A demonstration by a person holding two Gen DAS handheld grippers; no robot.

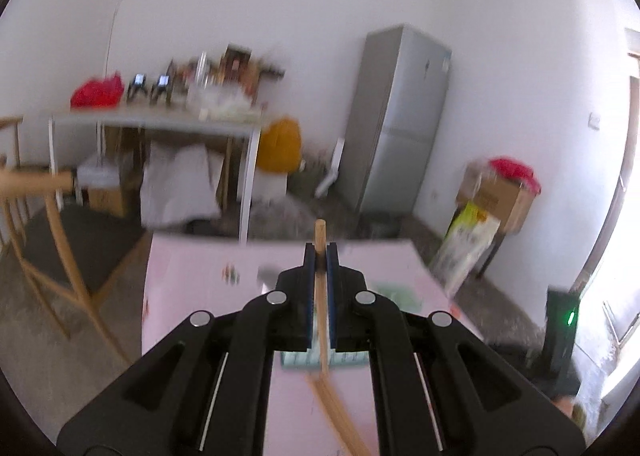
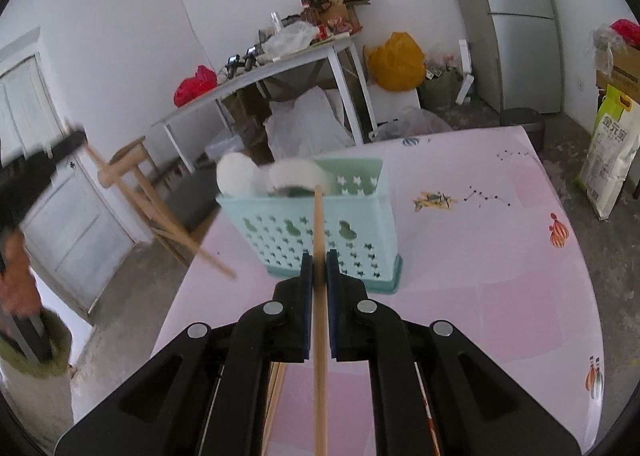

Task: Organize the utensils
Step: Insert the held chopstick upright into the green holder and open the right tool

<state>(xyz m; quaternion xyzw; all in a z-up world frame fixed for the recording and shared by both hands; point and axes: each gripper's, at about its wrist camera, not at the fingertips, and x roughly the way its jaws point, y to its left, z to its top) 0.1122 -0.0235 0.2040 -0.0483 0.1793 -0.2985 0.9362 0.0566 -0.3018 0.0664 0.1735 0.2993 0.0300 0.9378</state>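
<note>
Left gripper [image 1: 320,252] and right gripper [image 2: 319,260]: jaws clamped nearly together.

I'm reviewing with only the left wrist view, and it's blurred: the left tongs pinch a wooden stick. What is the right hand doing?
Observer: The right tongs are shut on a chopstick of their own.
Operator: Where does the holder stand? I only get a blurred strip of it.
Observer: A mint green holder stands upright on the pink table, just ahead of the right tongs.
Operator: Is anything in it already?
Observer: Yes, two white spoons stick up out of its top.
</note>
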